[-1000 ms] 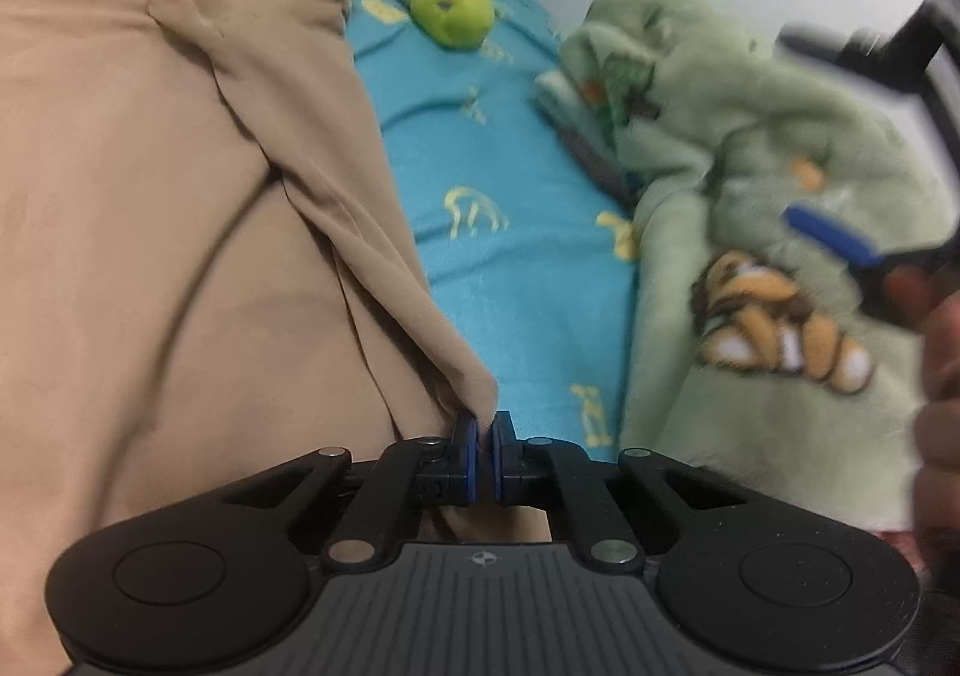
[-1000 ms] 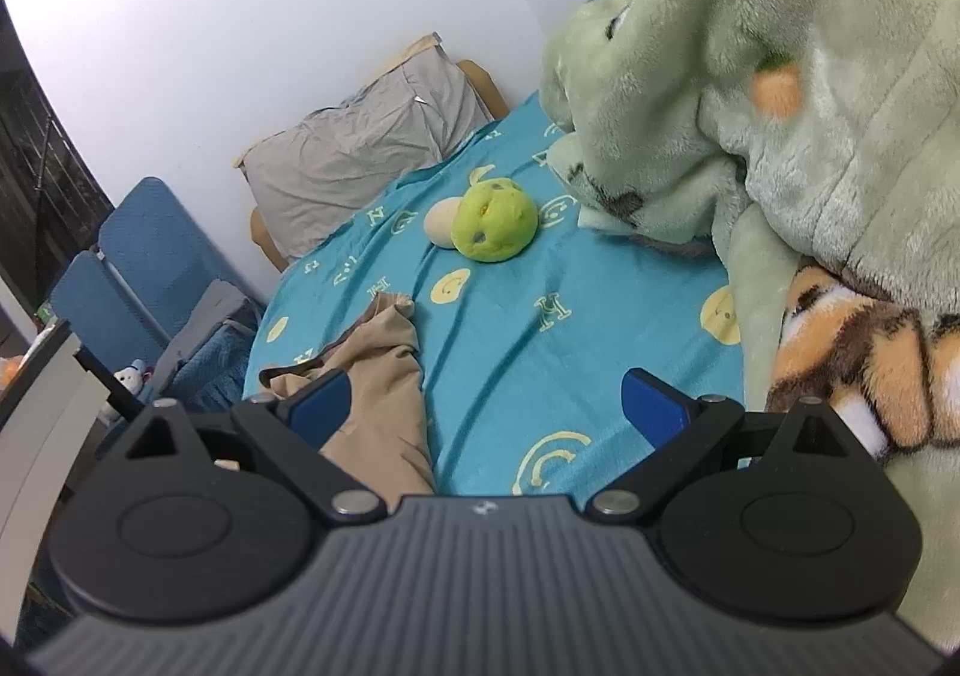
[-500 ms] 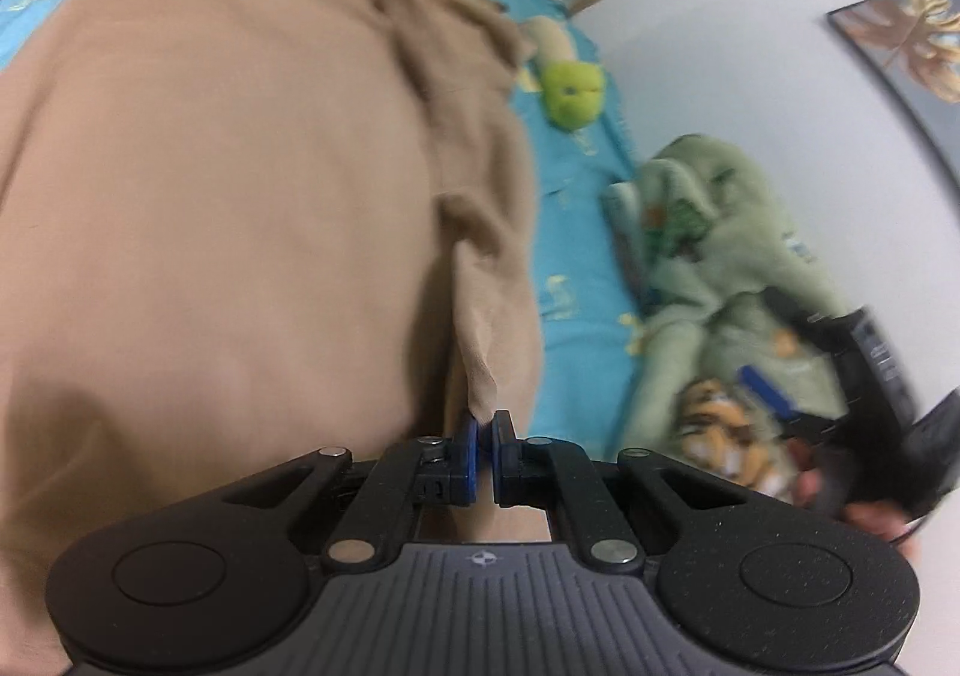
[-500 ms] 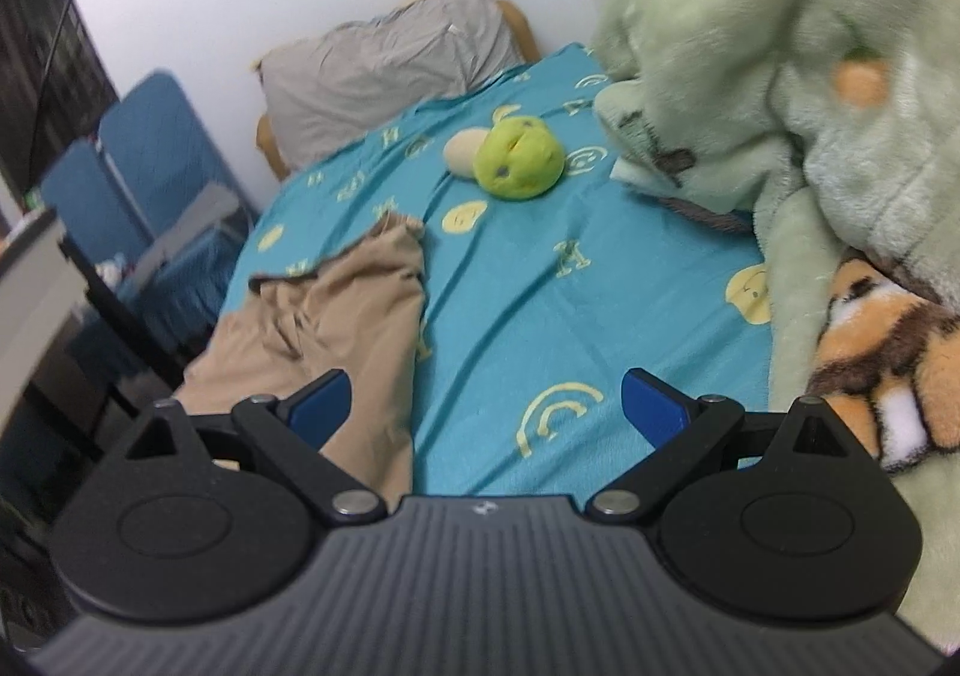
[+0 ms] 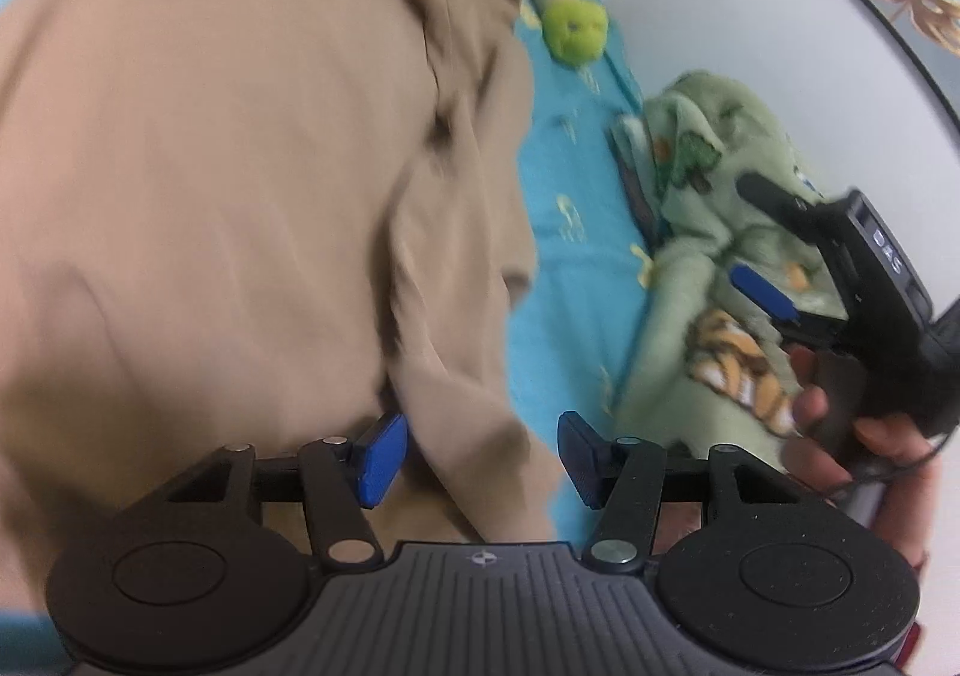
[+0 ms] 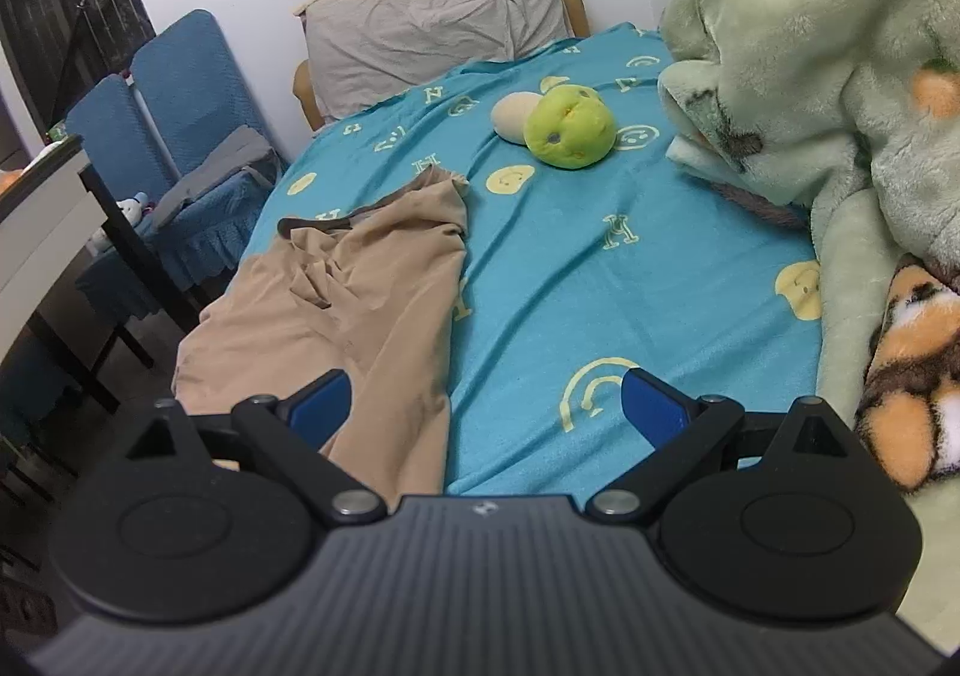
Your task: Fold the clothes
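A tan garment (image 5: 240,184) lies spread on the blue bedsheet (image 5: 576,256); it also shows in the right wrist view (image 6: 360,304) along the bed's left side. My left gripper (image 5: 483,460) is open, its fingers on either side of the garment's near corner, gripping nothing. My right gripper (image 6: 486,406) is open and empty above the bed's near edge; it also shows in the left wrist view (image 5: 840,280), held in a hand at the right.
A green plush toy (image 6: 567,126) lies on the sheet near the grey pillow (image 6: 432,27). A fluffy green blanket (image 6: 840,75) with a tiger print is piled on the right. Blue chairs (image 6: 174,99) and a table stand left of the bed.
My left gripper has opened and let go of the tan garment's corner, which now lies loose between its fingers. The right gripper has tilted down toward the bed.
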Demonstrator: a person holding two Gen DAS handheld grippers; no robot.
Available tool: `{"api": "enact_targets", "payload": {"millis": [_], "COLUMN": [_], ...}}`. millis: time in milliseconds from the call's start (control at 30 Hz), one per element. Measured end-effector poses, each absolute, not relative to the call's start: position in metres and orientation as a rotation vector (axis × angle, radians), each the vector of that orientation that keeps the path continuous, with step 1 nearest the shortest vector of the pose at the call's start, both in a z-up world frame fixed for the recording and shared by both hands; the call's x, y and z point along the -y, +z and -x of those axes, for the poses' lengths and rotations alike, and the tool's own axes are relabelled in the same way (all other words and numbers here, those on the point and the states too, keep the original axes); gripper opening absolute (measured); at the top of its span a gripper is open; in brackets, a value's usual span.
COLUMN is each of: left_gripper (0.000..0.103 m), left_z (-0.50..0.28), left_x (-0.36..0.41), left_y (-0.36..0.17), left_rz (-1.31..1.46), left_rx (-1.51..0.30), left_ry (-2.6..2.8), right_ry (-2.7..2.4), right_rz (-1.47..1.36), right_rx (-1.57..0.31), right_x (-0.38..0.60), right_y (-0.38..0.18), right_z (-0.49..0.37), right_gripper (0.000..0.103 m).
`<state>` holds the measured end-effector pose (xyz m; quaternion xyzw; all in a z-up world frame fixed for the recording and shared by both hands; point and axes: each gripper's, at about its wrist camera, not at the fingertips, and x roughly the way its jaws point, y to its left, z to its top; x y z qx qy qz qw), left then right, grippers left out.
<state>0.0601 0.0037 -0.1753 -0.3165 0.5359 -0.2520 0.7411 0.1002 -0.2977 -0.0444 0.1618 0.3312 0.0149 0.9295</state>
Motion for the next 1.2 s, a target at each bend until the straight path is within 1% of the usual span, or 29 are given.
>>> {"api": "enact_targets", "payload": {"millis": [33, 100, 167, 267, 400, 433, 500, 567, 633, 700, 733, 767, 833, 900, 967, 1033, 1200], "left_gripper": [0.06, 0.052, 0.008, 0.004, 0.003, 0.003, 0.003, 0.005, 0.007, 0.017, 0.031, 0.048, 0.062, 0.066, 0.078, 0.082, 0.082], "left_z": [-0.059, -0.056, -0.054, -0.05, -0.045, -0.042, -0.039, -0.037, -0.035, -0.031, -0.029, -0.028, -0.031, -0.039, -0.055, -0.086, -0.182], "left_x": [0.001, 0.009, 0.013, 0.015, -0.005, -0.01, -0.01, -0.008, -0.006, -0.006, -0.008, -0.009, -0.011, -0.013, -0.017, -0.016, -0.004], "left_y": [-0.177, -0.179, -0.179, -0.176, -0.169, -0.17, -0.176, -0.183, -0.178, -0.166, -0.159, -0.153, -0.139, -0.125, -0.113, -0.109, -0.124], "left_rz": [0.686, 0.643, 0.604, 0.571, 0.696, 0.694, 0.593, 0.502, 0.454, 0.396, 0.366, 0.336, 0.313, 0.313, 0.328, 0.354, 0.516], "left_rx": [-1.197, -1.222, -1.228, -1.23, -1.247, -1.263, -1.307, -1.354, -1.346, -1.316, -1.303, -1.289, -1.253, -1.211, -1.153, -1.087, -0.963], "left_ry": [-0.558, -0.569, -0.585, -0.624, -0.718, -0.716, -0.659, -0.595, -0.599, -0.599, -0.592, -0.586, -0.568, -0.549, -0.532, -0.493, -0.384], "right_ry": [0.028, 0.031, 0.032, 0.026, 0.026, 0.029, 0.033, 0.034, 0.038, 0.046, 0.047, 0.049, 0.06, 0.059, 0.065, 0.072, 0.065], "right_rz": [-0.342, -0.374, -0.406, -0.412, -0.392, -0.387, -0.38, -0.368, -0.353, -0.332, -0.32, -0.309, -0.291, -0.271, -0.267, -0.273, -0.3], "right_rx": [-0.684, -0.696, -0.705, -0.711, -0.717, -0.718, -0.718, -0.721, -0.716, -0.7, -0.689, -0.678, -0.654, -0.637, -0.613, -0.596, -0.602], "right_x": [0.299, 0.302, 0.306, 0.307, 0.304, 0.303, 0.301, 0.298, 0.296, 0.292, 0.291, 0.289, 0.286, 0.282, 0.28, 0.278, 0.28], "right_y": [-0.045, -0.048, -0.05, -0.051, -0.052, -0.052, -0.052, -0.05, -0.048, -0.044, -0.041, -0.039, -0.035, -0.032, -0.029, -0.026, -0.032], "right_z": [-0.101, -0.102, -0.104, -0.104, -0.104, -0.104, -0.104, -0.103, -0.1, -0.096, -0.094, -0.092, -0.089, -0.089, -0.088, -0.089, -0.095], "right_gripper": [0.098, 0.098, 0.098, 0.098, 0.098, 0.098, 0.098, 0.098, 0.098, 0.098, 0.098, 0.098, 0.098, 0.098, 0.098, 0.098, 0.098]}}
